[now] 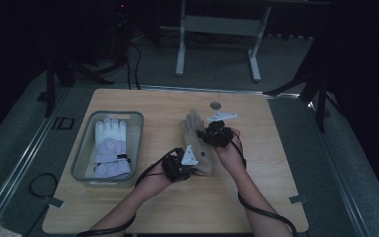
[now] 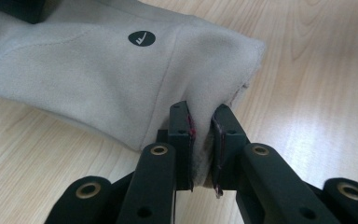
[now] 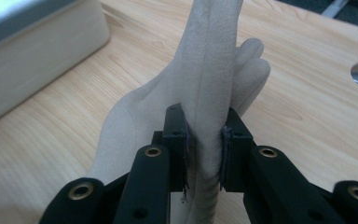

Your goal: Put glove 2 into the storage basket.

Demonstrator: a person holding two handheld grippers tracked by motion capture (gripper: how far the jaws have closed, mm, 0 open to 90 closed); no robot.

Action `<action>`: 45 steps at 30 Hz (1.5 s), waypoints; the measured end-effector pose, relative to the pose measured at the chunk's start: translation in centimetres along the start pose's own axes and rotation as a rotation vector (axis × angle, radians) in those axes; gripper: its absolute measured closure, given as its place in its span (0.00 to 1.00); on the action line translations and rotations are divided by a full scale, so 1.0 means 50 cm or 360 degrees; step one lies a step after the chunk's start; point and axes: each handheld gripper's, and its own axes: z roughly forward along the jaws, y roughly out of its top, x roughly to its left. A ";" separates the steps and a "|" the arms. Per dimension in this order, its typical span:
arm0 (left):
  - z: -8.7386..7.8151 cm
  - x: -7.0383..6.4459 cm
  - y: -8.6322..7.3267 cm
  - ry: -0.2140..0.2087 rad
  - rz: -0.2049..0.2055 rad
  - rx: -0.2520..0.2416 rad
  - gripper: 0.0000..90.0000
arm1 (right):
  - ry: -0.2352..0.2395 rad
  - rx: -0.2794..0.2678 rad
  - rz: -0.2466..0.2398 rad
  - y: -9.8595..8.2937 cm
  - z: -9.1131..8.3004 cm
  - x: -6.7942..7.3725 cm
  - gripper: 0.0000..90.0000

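A dim room: grey carpet floor [image 1: 217, 64], a white-legged table frame [image 1: 217, 24], black curtains behind.

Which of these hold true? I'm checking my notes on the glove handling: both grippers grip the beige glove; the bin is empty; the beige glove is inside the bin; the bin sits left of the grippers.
1. Both the left gripper and the right gripper are shut on the beige glove: true.
2. The bin is empty: false, a white glove lies in it.
3. The beige glove is inside the bin: false, it is over the table.
4. The bin sits left of the grippers: true.
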 end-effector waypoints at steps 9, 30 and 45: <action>-0.047 -0.003 -0.004 0.0039 0.0052 0.0002 0.89 | 0.0035 -0.0024 -0.0049 0.032 -0.008 0.031 0.85; -0.175 0.036 -0.052 0.0187 0.0029 0.0038 0.89 | 0.0140 -0.0105 -0.0168 0.147 0.016 0.139 0.85; -0.260 0.061 -0.122 0.0274 -0.0040 0.0083 0.89 | 0.0240 -0.0135 -0.0271 0.218 0.070 0.247 0.85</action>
